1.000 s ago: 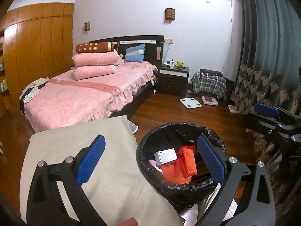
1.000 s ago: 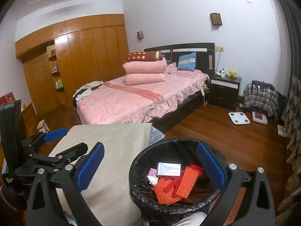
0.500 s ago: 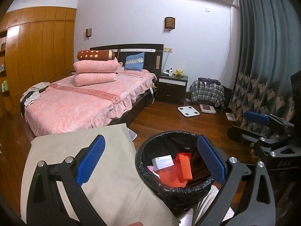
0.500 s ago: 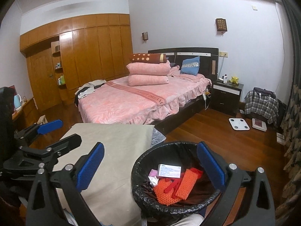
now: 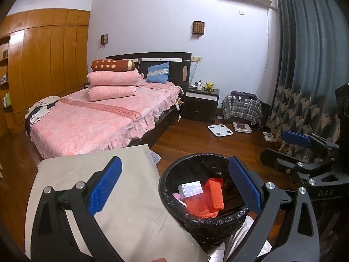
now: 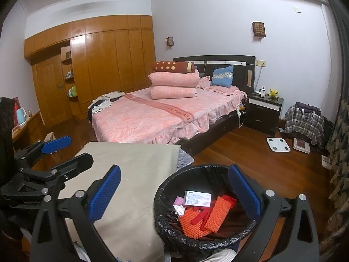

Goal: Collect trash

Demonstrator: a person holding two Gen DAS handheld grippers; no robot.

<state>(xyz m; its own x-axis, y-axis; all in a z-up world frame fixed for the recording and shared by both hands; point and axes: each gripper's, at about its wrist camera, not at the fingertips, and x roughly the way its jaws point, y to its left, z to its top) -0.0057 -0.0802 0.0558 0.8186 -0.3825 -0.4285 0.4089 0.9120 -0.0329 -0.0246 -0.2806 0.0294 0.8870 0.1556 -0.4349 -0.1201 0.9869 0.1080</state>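
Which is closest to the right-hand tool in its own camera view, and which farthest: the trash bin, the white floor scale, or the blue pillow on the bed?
1. Trash bin: just below and ahead of the right gripper, between its open fingers.
2. White floor scale: on the wood floor, right of the bed's foot.
3. Blue pillow: at the headboard, far end of the bed.

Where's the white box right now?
In both wrist views, the white box lies inside the black-lined trash bin, beside the orange mesh.

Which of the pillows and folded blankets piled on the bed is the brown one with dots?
The top roll of the pile: brown with pale dots, lying on two folded pink blankets. The blue cushion leans apart by the headboard.
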